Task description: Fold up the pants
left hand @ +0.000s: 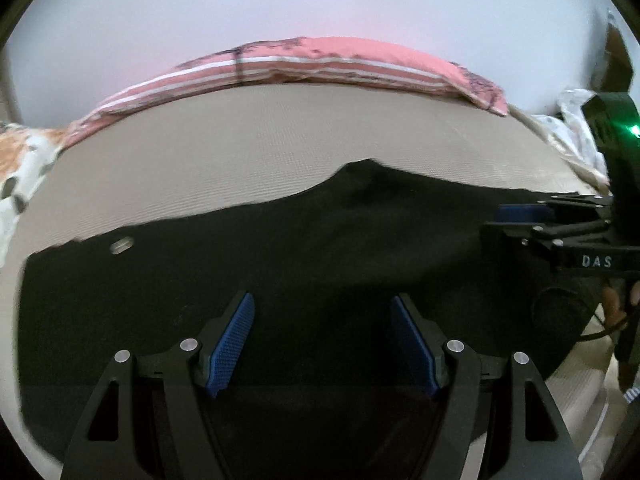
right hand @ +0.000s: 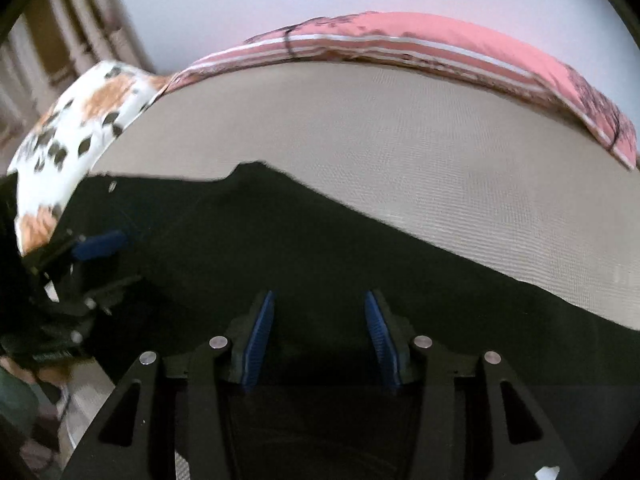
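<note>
Both tongs, left (left hand: 322, 342) and right (right hand: 320, 340), spread, empty above black pants (left hand: 320, 248), folds indistinct, edges cropped.

A bed covered with a beige ribbed sheet (left hand: 280, 140) fills the middle of both views. Along its far edge, toward 12 o'clock, lies a long pink pillow (left hand: 360, 60) with white stripes and a dark tree-like print. At the bed's 10 o'clock corner sits a second pillow (right hand: 80, 120), white with orange and dark blotches. Behind both rises a plain pale wall (left hand: 320, 0), evenly lit in soft, cool light with a faint pink tint just above the pink pillow. In the right wrist view, at 10 to 11 o'clock, tan panelled woodwork (right hand: 60, 40) like a door or wardrobe stands blurred. In the left wrist view, at 3 o'clock, crumpled light patterned fabric (left hand: 576, 136) lies at the bed's edge
</note>
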Tool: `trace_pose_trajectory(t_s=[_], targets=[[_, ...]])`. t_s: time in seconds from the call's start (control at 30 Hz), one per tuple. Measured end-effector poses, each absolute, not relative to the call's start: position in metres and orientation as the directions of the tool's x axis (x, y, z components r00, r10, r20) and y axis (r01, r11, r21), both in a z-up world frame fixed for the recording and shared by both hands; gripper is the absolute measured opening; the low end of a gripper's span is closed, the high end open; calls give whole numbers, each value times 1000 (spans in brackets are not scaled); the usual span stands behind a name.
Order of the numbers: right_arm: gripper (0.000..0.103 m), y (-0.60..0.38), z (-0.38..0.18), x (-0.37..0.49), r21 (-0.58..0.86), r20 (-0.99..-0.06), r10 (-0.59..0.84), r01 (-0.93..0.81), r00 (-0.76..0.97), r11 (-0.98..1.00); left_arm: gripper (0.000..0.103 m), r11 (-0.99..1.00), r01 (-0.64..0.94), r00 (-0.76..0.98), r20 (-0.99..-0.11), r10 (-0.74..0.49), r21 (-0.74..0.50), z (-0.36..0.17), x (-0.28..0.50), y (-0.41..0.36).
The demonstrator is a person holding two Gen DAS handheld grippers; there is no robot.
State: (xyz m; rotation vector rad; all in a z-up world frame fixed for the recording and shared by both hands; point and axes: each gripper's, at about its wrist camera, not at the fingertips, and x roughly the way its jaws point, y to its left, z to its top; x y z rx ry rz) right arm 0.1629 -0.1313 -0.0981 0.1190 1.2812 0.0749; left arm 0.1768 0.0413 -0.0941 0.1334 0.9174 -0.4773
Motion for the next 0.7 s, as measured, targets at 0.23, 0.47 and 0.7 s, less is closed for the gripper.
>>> trace_pose_trajectory(t_s=[0.23, 0.47, 0.7], targets=[[53, -94, -114, 150, 88, -965, 102, -71, 240, 994, 71, 882, 471, 500, -830, -246, 23, -109, 150, 79], [55, -80, -89, 122, 45, -959, 96, -192, 266, 980, 71, 876, 482, 488, -834, -258, 11, -109, 140, 92], [56, -76, -85, 101, 101, -969, 148, -228, 198, 968, 71, 870, 494, 480, -834, -271, 1, -107, 139, 97]])
